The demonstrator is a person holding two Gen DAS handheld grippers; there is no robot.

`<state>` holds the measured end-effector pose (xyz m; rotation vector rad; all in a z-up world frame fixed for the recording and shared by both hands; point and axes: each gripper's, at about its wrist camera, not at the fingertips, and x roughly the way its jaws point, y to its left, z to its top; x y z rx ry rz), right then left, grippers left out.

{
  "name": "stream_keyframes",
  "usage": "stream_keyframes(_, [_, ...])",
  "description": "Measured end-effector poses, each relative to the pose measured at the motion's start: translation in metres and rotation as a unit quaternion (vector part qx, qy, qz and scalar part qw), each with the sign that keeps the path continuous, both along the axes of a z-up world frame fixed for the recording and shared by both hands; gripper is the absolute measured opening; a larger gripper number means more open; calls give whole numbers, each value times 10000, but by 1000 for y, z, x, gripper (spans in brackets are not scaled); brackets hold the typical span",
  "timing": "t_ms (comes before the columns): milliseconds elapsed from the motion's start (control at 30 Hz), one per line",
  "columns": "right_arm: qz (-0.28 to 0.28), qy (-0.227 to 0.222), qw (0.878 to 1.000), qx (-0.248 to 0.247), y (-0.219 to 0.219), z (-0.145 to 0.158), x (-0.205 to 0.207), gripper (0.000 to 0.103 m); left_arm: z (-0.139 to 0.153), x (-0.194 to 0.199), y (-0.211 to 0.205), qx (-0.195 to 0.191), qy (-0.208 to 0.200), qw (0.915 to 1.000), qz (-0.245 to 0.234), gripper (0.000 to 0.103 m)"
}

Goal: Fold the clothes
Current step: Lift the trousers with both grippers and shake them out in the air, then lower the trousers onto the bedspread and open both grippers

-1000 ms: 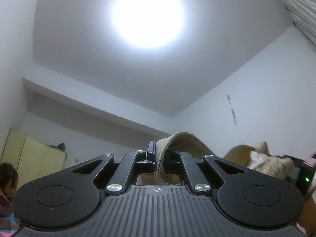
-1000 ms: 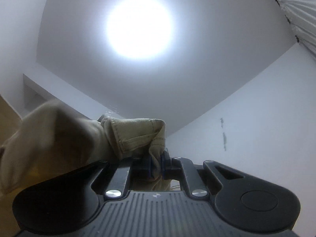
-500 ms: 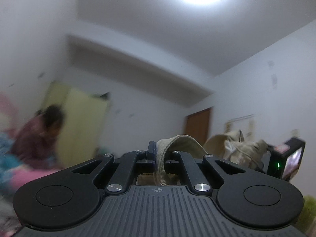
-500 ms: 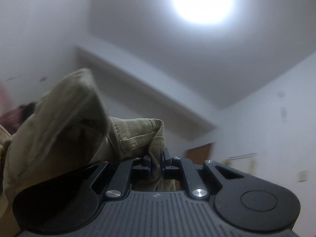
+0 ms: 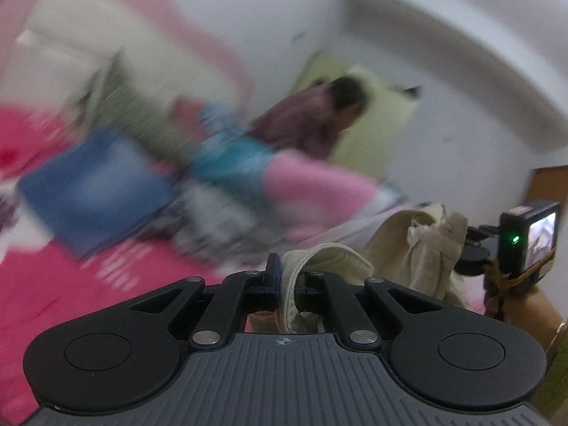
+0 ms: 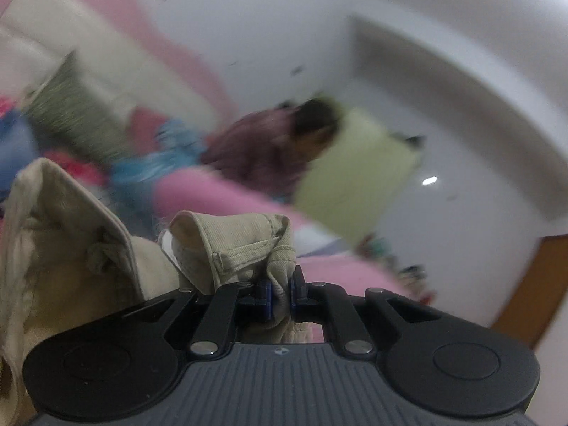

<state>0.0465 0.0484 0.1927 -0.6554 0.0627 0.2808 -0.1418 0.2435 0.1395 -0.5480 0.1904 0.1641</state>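
Both swung down from ceiling, left gripper (image 5: 288, 277) and right gripper (image 6: 279, 293) clamped on beige garment (image 6: 227, 241)

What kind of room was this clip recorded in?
Most likely a bedroom in a home, though blur hides detail: a bed with a pink cover, blankets and clothes piled on it, a yellow-green wardrobe against white walls.

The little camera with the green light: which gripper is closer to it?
Right. The little camera sits on the right gripper itself, beside the hand that holds it. The left gripper is off to its side, with the beige garment hanging between them.
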Motion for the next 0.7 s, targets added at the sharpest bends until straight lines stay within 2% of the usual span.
stream_keyframes(67, [109,425,9990,-52,22,-19,20,9,-36,-9,15,-225,364,9990,103,3])
stream_keyframes(167, [188,1138,9932,-174,60,-56,52,9,-66,-12,33,-529,755,9957,89,5])
stream_keyframes(200, [208,1369,9901,-218,71,-67,63,9,-72,-12,35,-606,818,9948,63,11])
stream_keyframes(267, [203,1804,9828,-327,81,-90,83,10,-85,-16,44,-749,783,9940,176,21])
stream_keyframes(333, [168,2258,9730,-457,84,-108,94,13,-86,-16,54,-833,661,9942,187,37])
stream_keyframes(400, [166,2484,9676,-433,84,-112,100,20,-88,-13,66,-973,572,9935,142,40])
stream_keyframes(433, [155,2574,9654,-398,83,-111,101,25,-89,-10,72,-1008,548,9933,128,42])
stream_keyframes(467, [124,2594,9653,-285,79,-101,100,36,-90,-10,78,-1005,516,9935,133,43])
stream_keyframes(533, [98,2567,9664,39,65,-83,98,44,-98,-10,90,-1130,463,9924,125,46])
stream_keyframes(633, [113,2428,9687,509,41,-47,84,44,-113,-12,110,-1438,394,9888,97,50])
stream_keyframes(700, [359,2363,9687,665,32,-27,61,44,-119,-16,118,-1546,374,9873,17,52])
